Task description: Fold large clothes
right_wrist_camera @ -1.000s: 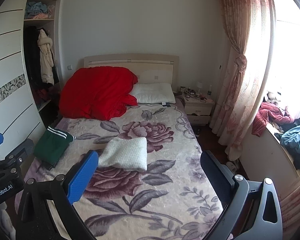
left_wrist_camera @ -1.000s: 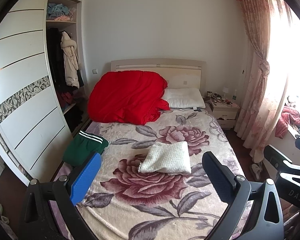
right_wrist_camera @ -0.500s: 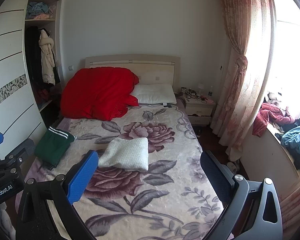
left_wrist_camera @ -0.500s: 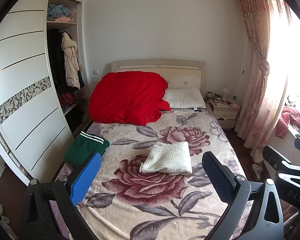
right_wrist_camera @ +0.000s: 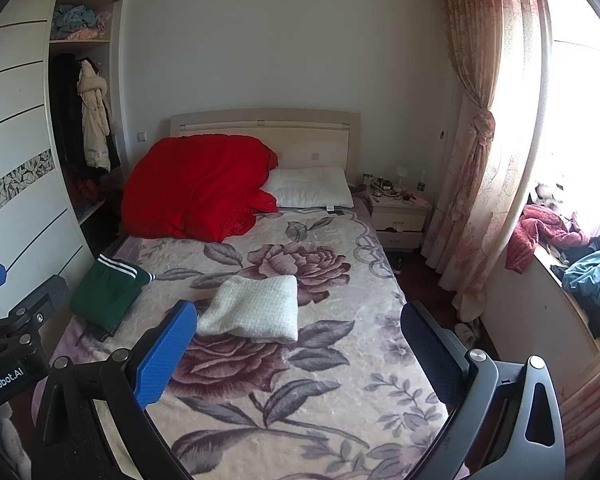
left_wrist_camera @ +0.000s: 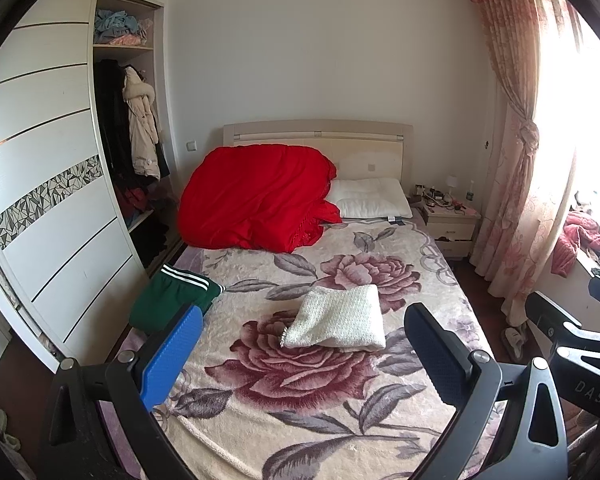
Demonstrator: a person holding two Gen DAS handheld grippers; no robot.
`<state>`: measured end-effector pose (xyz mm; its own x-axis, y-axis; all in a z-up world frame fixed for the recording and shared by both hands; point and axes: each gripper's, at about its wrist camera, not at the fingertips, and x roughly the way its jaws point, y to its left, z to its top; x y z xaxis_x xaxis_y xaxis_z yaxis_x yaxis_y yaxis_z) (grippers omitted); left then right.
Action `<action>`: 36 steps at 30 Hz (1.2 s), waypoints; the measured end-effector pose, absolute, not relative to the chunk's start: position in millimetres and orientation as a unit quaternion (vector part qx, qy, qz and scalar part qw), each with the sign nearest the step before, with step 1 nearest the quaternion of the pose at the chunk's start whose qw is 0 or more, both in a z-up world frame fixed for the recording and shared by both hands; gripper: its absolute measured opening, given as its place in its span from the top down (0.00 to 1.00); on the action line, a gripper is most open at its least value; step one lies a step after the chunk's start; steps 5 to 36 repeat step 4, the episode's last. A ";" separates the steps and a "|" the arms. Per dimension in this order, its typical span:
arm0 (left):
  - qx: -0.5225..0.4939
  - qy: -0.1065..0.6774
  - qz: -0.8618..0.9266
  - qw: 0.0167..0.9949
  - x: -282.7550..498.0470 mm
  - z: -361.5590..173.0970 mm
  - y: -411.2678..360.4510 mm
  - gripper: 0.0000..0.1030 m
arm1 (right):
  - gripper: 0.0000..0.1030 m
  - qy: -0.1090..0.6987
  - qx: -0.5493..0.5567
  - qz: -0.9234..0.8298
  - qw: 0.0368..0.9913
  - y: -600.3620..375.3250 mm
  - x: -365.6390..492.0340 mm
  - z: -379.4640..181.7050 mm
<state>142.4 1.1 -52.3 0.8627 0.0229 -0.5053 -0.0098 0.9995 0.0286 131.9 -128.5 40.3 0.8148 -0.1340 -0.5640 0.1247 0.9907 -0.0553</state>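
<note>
Done so far: a white knit garment (left_wrist_camera: 336, 318) lies folded into a neat rectangle near the middle of the bed (left_wrist_camera: 300, 408), and a green garment with white stripes (left_wrist_camera: 172, 300) sits folded at the bed's 9 o'clock edge. Both look finished, judging by their compact shape.
Left to do: clothes (right_wrist_camera: 572, 256) are heaped loose on the window ledge at 3 o'clock in the right wrist view; these seem the likeliest next pieces, though that is a guess.
Red quilt (left_wrist_camera: 256, 196): bunched at 12 o'clock by the headboard, beside the pillow (left_wrist_camera: 370, 204); bedding, probably not part of the job.
Left tool (left_wrist_camera: 302, 354): fingers spread wide, holding nothing, above the foot of the bed.
Right tool (right_wrist_camera: 298, 354): also spread wide and empty, beside the left one.
Stage: between garments, with nothing unfolded on the bed.
</note>
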 end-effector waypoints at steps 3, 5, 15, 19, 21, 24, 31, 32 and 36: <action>0.013 0.261 0.007 0.965 142.5 -50.2 2.1 0.00 | 0.00 0.298 -0.006 -0.068 0.952 -126.6 127.9 38.9; 0.013 0.261 0.005 0.965 142.6 -49.4 3.3 0.00 | 0.00 0.298 -0.006 -0.069 0.952 -125.0 126.5 38.4; 0.013 0.261 0.005 0.965 142.6 -49.4 3.3 0.00 | 0.00 0.298 -0.006 -0.069 0.952 -125.0 126.5 38.4; 0.013 0.261 0.005 0.965 142.6 -49.4 3.3 0.00 | 0.00 0.298 -0.006 -0.069 0.952 -125.0 126.5 38.4; 0.013 0.261 0.005 0.965 142.6 -49.4 3.3 0.00 | 0.00 0.298 -0.006 -0.069 0.952 -125.0 126.5 38.4; 0.013 0.261 0.005 0.965 142.6 -49.4 3.3 0.00 | 0.00 0.298 -0.006 -0.069 0.952 -125.0 126.5 38.4; 0.013 0.261 0.005 0.965 142.6 -49.4 3.3 0.00 | 0.00 0.298 -0.006 -0.069 0.952 -125.0 126.5 38.4; 0.013 0.261 0.005 0.965 142.6 -49.4 3.3 0.00 | 0.00 0.298 -0.006 -0.069 0.952 -125.0 126.5 38.4; 0.013 0.261 0.005 0.965 142.6 -49.4 3.3 0.00 | 0.00 0.298 -0.006 -0.069 0.952 -125.0 126.5 38.4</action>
